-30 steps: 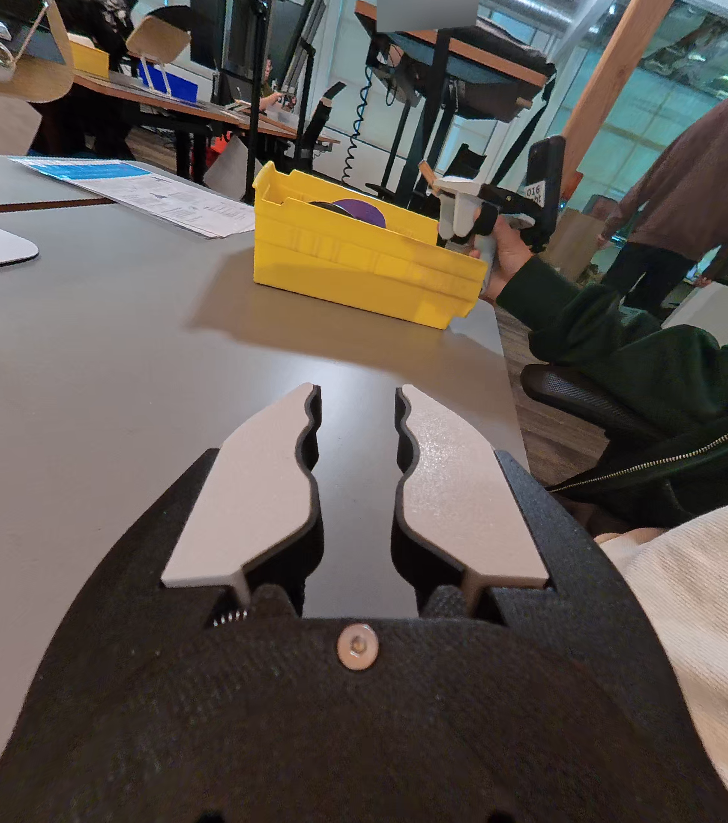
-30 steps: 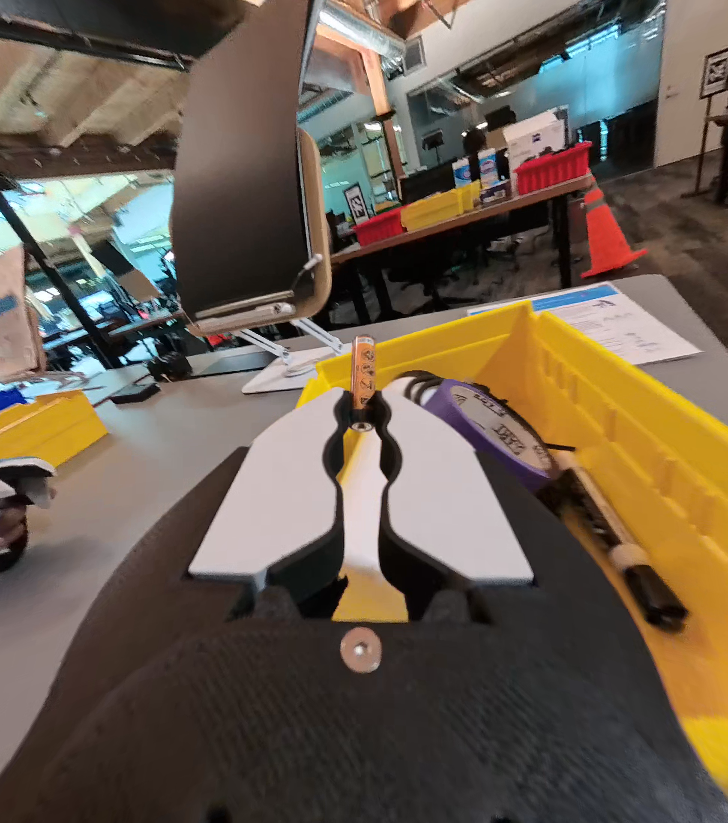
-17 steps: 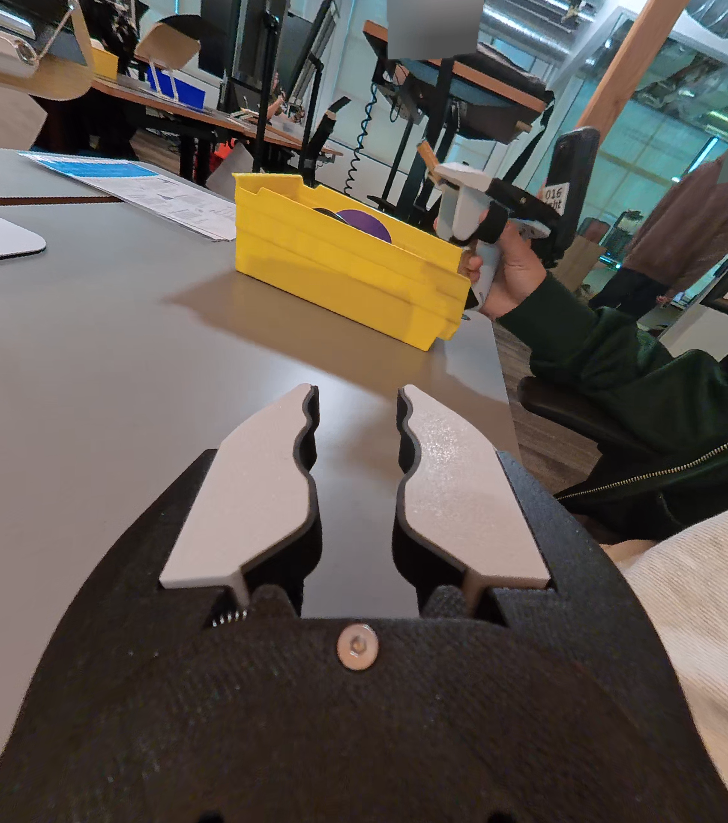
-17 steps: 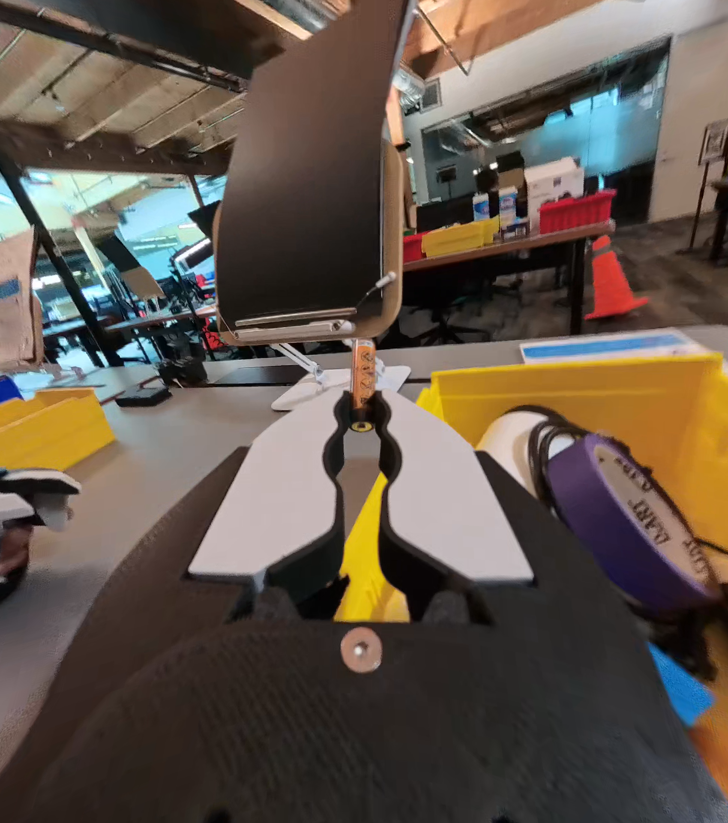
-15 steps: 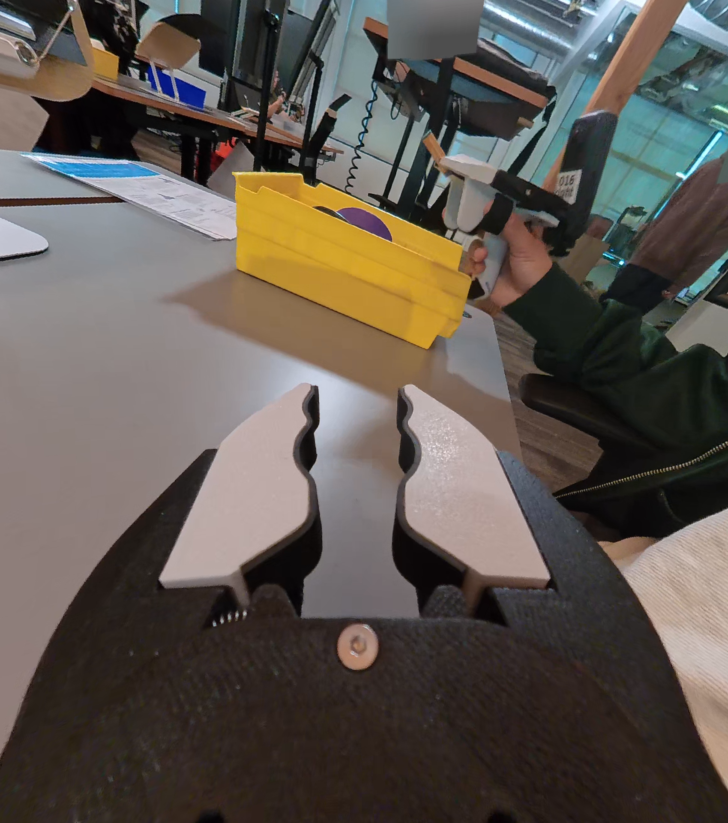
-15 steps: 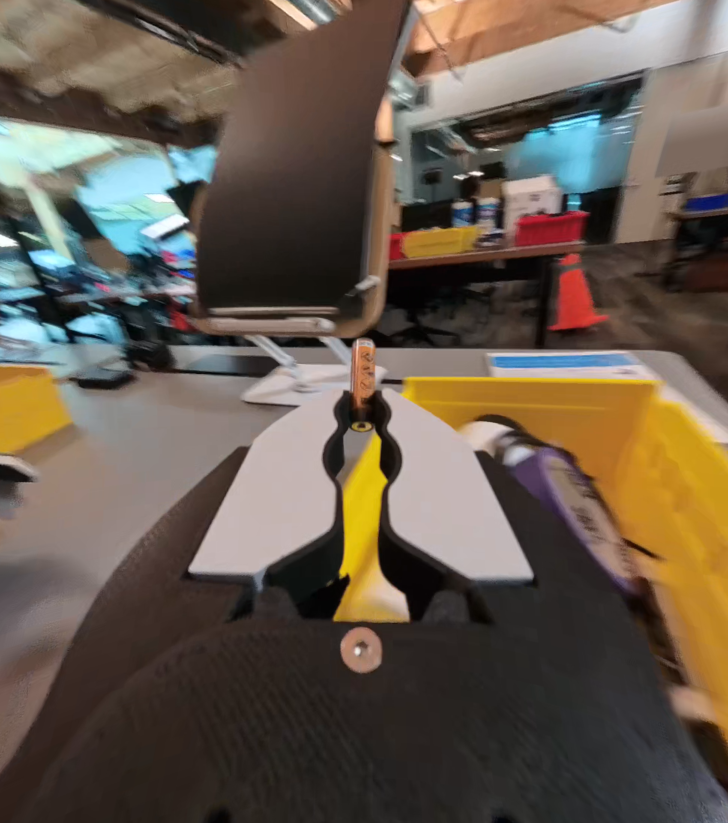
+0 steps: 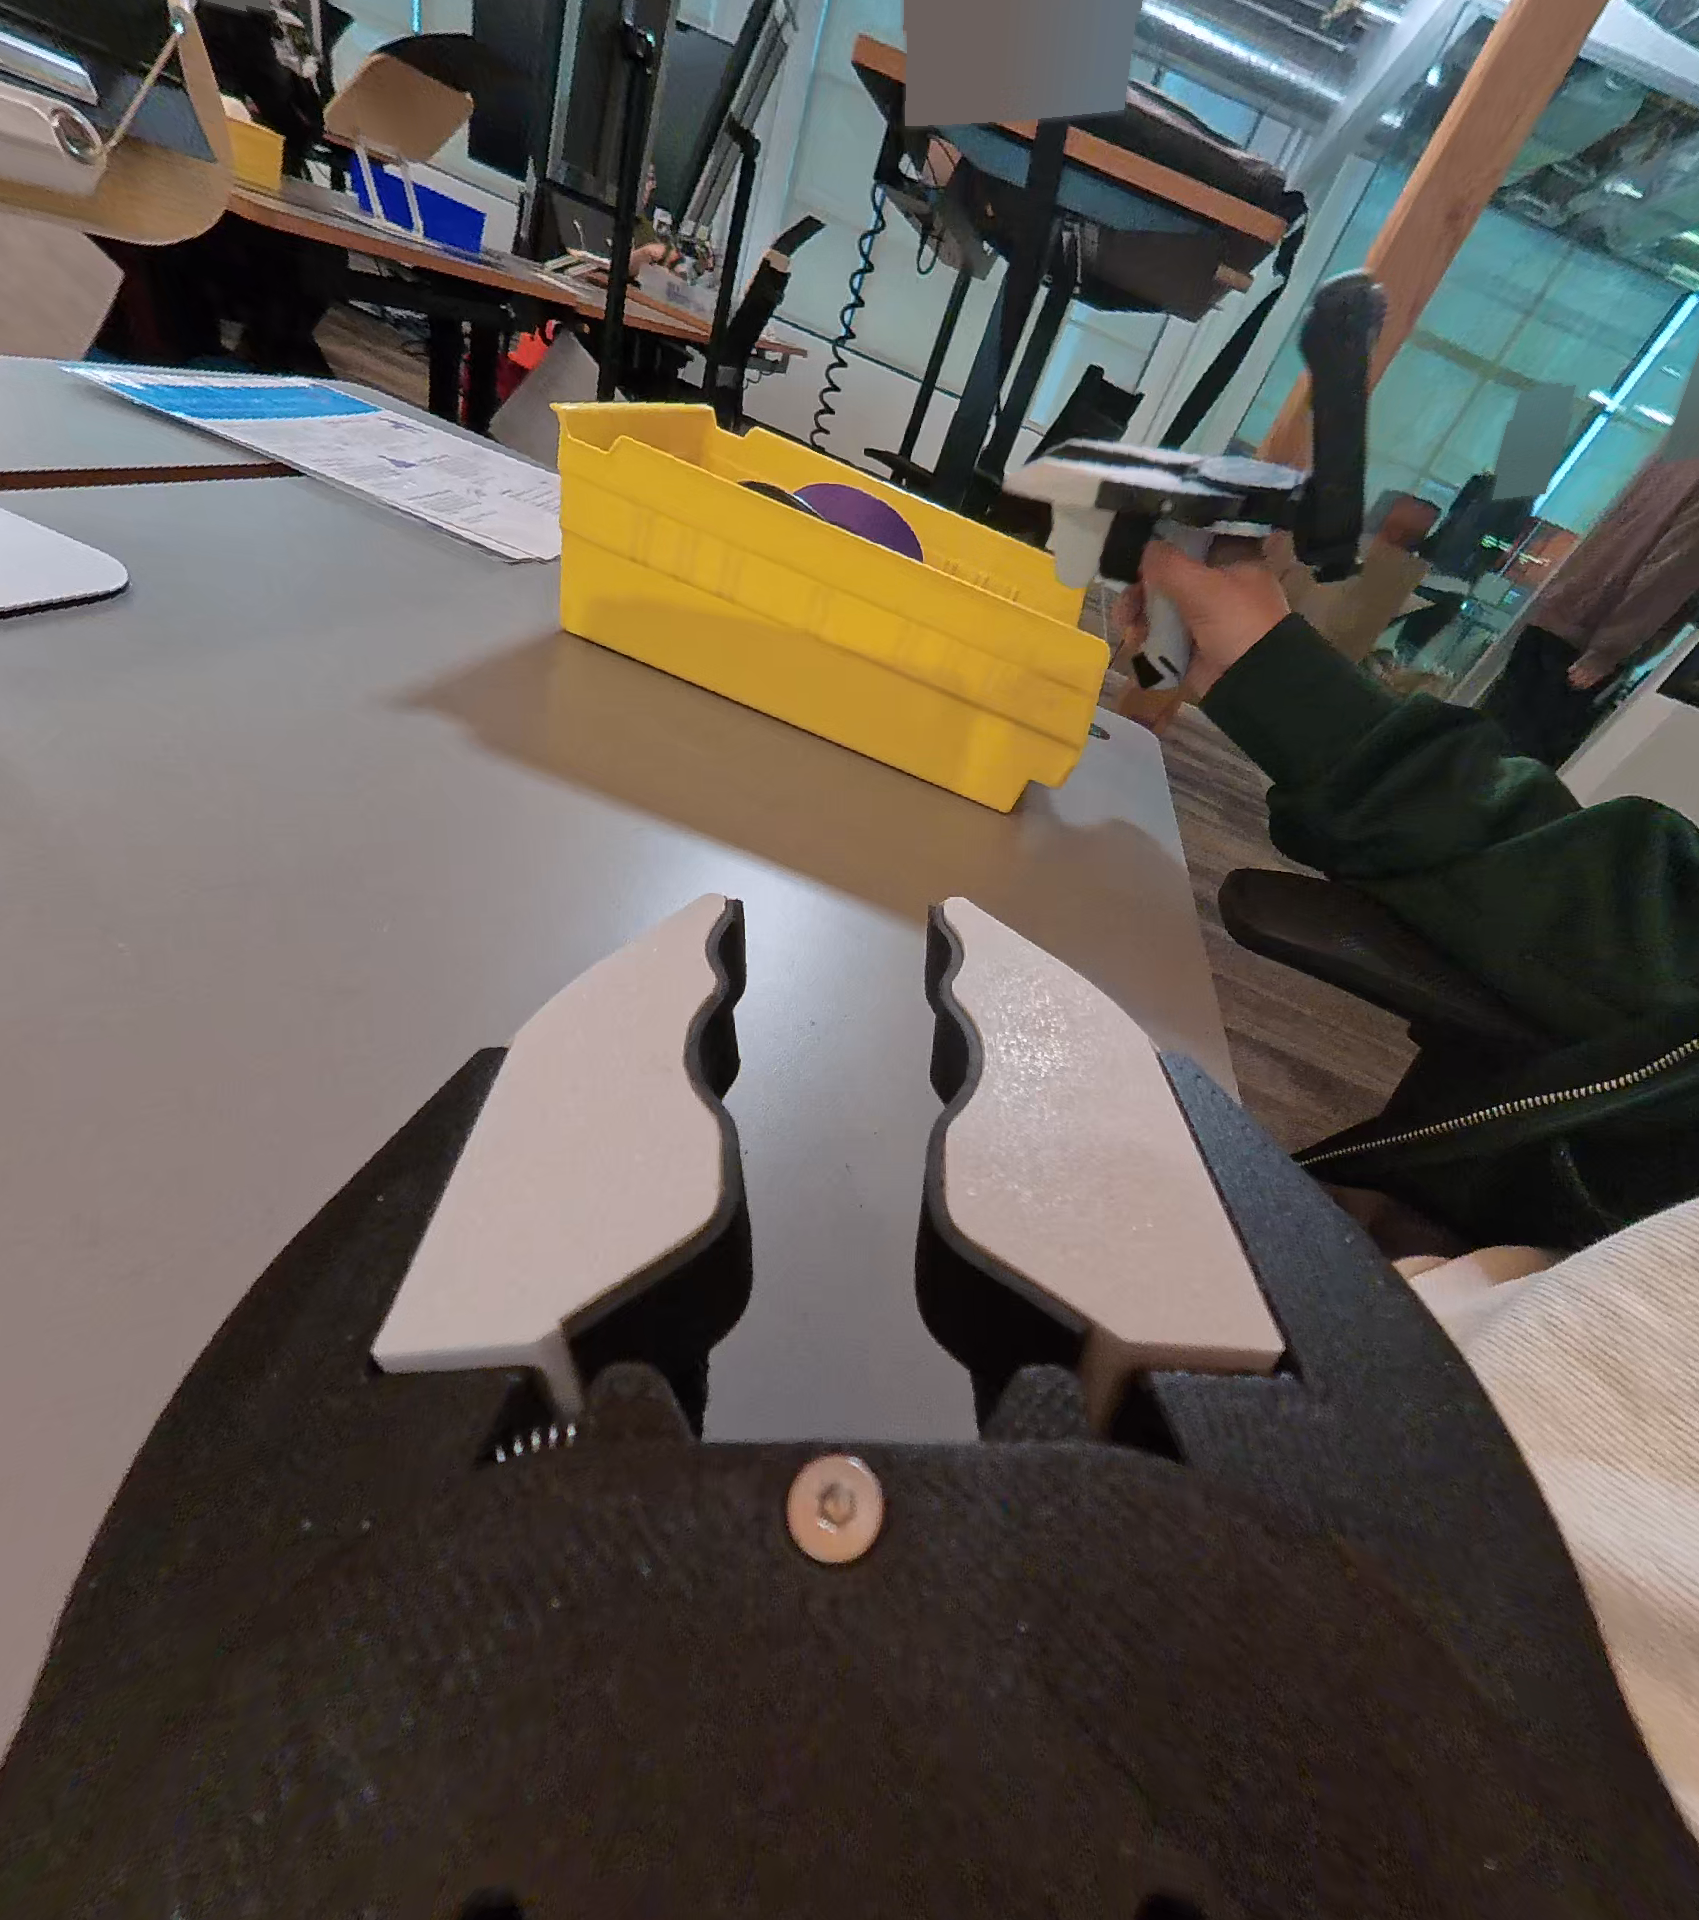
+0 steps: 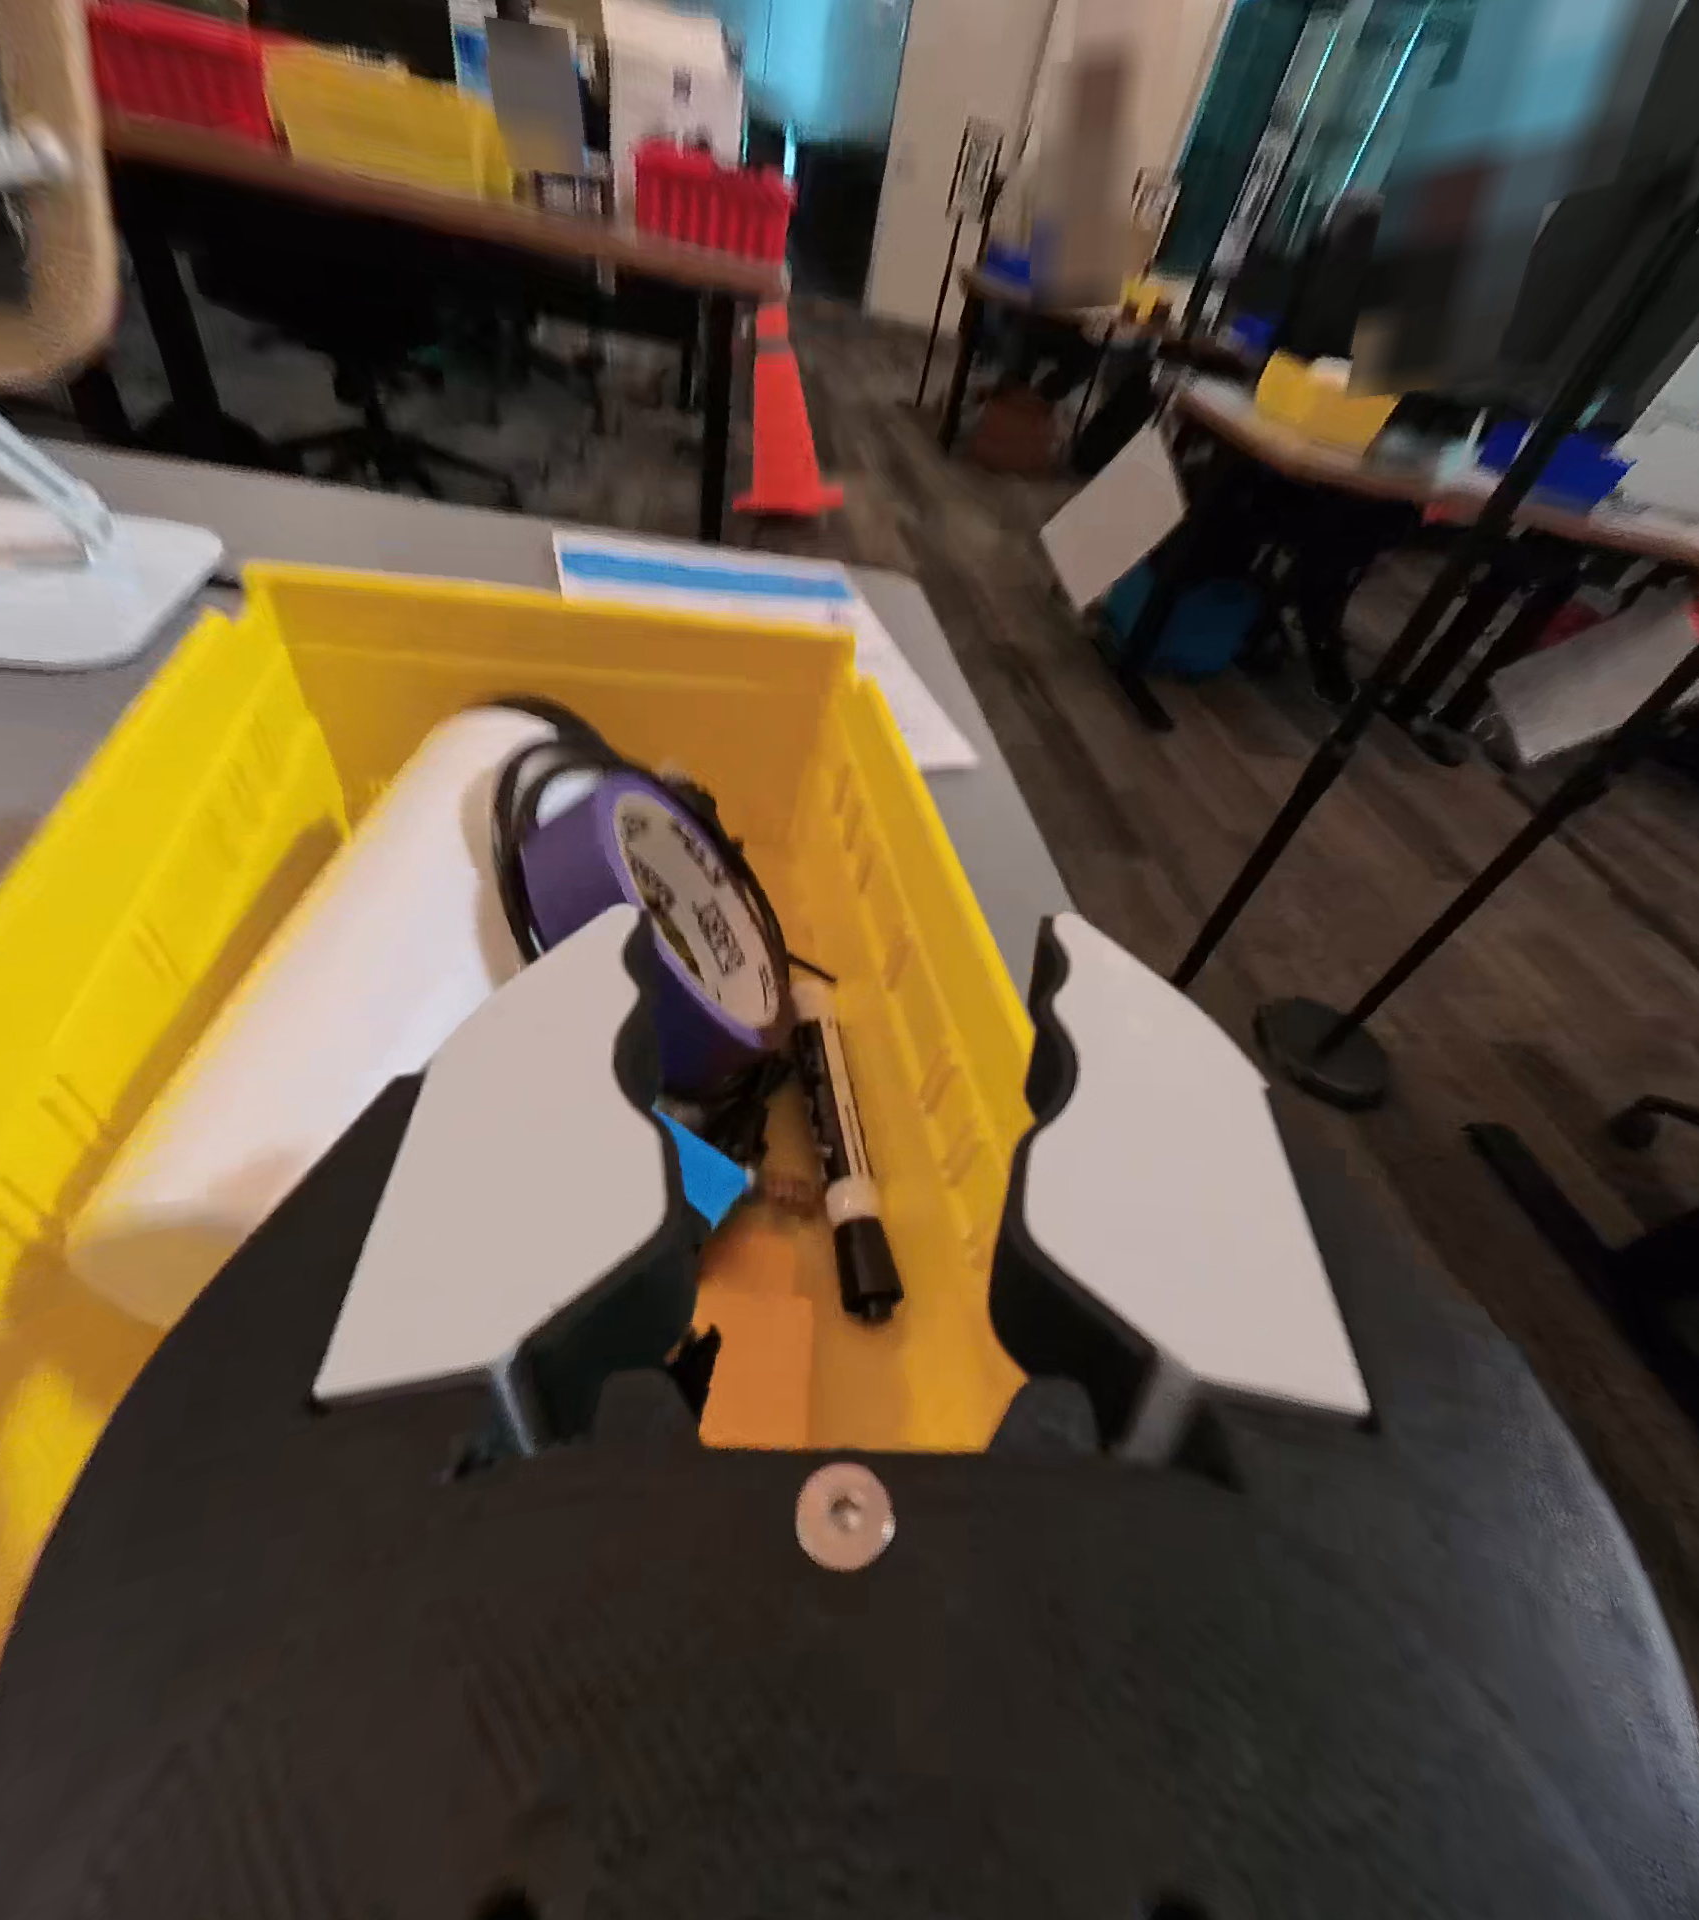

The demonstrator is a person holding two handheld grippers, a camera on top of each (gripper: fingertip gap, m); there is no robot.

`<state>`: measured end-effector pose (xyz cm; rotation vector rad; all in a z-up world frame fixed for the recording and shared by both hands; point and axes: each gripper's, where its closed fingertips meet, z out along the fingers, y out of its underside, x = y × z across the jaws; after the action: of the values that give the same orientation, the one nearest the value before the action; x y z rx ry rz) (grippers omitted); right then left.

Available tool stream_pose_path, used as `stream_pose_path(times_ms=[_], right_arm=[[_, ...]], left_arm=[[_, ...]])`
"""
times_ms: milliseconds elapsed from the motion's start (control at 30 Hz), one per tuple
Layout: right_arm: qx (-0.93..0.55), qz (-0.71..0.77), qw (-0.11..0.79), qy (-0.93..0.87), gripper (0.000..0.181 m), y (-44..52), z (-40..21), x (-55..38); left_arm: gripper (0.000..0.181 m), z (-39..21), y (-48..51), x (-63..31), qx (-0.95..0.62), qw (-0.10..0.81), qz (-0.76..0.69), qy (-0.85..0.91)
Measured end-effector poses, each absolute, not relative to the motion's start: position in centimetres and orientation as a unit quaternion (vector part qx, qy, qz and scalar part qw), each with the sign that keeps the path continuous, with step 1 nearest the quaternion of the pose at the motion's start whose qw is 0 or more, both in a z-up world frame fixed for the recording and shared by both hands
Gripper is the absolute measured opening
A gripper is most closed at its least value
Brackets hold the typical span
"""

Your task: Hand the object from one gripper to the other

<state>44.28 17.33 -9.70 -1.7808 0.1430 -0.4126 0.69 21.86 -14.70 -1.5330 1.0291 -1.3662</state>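
Gaping wide, right gripper point(image 8: 834, 951) jaws empty over yellow bin point(image 8: 554, 644)

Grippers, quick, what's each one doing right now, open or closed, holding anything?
Left gripper: open, empty, above the grey table.
Right gripper: open, empty, over the yellow bin.

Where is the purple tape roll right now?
The purple tape roll stands on edge inside the yellow bin, seen in the right wrist view between the white roll on its left and the black-and-white marker on its right.
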Motion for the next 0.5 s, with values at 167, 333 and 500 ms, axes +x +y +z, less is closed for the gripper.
stream_pose_path(times_ms=[167,333,500], right_arm=[[-0.678,-0.082,0.730,-0.008,0.048,17.7,-3.2,36.9],[-0.660,0.098,0.733,-0.135,0.022,19.9,-3.9,22.9],[-0.694,0.130,0.672,-0.223,0.008,21.4,-8.8,13.8]], left_arm=[[0.034,-14.6,22.2,0.2,-0.610,0.415,-0.541,0.403],[0.033,-14.8,22.5,0.1,-0.615,0.412,-0.538,0.403],[0.030,-14.9,22.6,-0.4,-0.619,0.414,-0.527,0.409]])
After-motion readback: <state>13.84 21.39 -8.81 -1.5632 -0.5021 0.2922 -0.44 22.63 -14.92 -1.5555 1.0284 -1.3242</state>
